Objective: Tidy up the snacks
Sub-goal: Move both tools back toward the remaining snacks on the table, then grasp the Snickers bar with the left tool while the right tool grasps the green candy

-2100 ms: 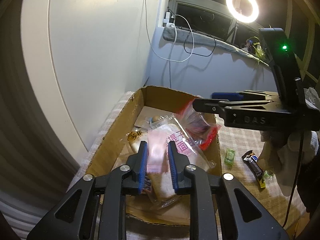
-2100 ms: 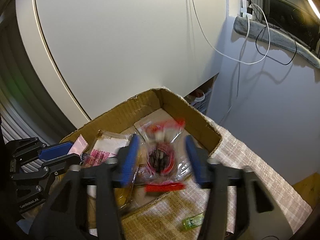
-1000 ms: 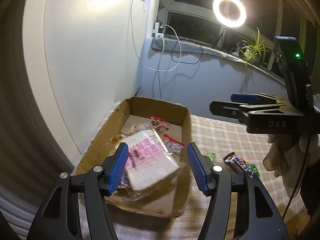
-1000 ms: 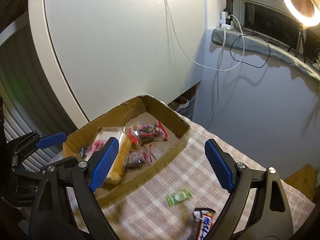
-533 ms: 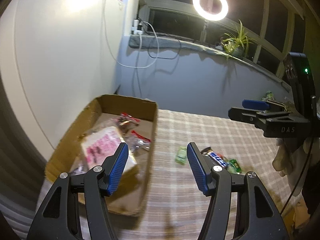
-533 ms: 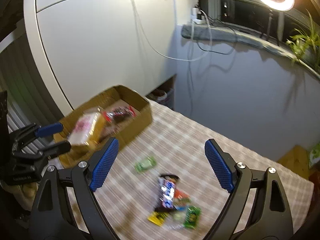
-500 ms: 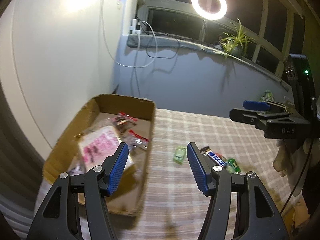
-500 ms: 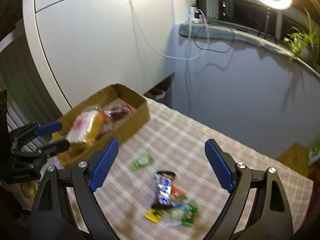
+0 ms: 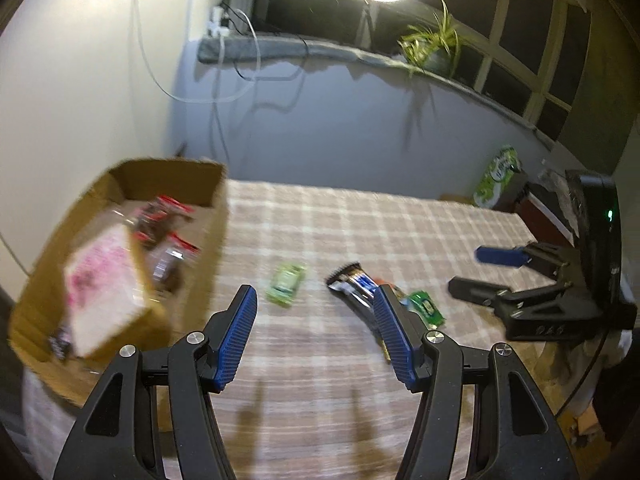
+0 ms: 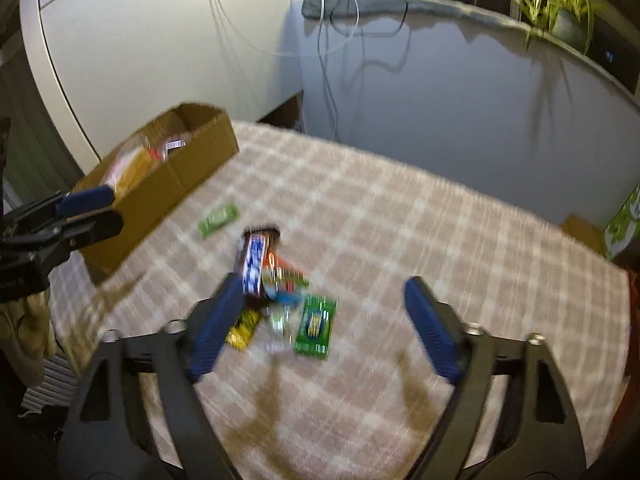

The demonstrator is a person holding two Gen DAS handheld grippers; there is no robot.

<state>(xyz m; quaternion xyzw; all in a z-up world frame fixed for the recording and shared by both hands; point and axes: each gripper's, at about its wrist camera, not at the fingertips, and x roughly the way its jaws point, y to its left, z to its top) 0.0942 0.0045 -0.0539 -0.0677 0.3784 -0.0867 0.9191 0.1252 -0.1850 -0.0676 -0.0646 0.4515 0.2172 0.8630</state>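
Reaching stage judged underway: right gripper point(image 10: 320, 320) jaws wide, just been closing, nothing gripped, above chocolate bar point(image 10: 253, 264) beside cardboard box point(image 10: 168, 184). Left gripper point(image 9: 316, 332) wide, empty. Next: descent, closure on bar.

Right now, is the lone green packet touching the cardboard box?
Apart. In the right wrist view, bare checked tablecloth shows between the lone green packet and the cardboard box; the left wrist view shows the same gap.

Left gripper point(image 9: 316, 336) points downward, jaws apart and empty. Right gripper point(image 10: 320, 326) tilts down, jaws wide, empty, having just been closing.
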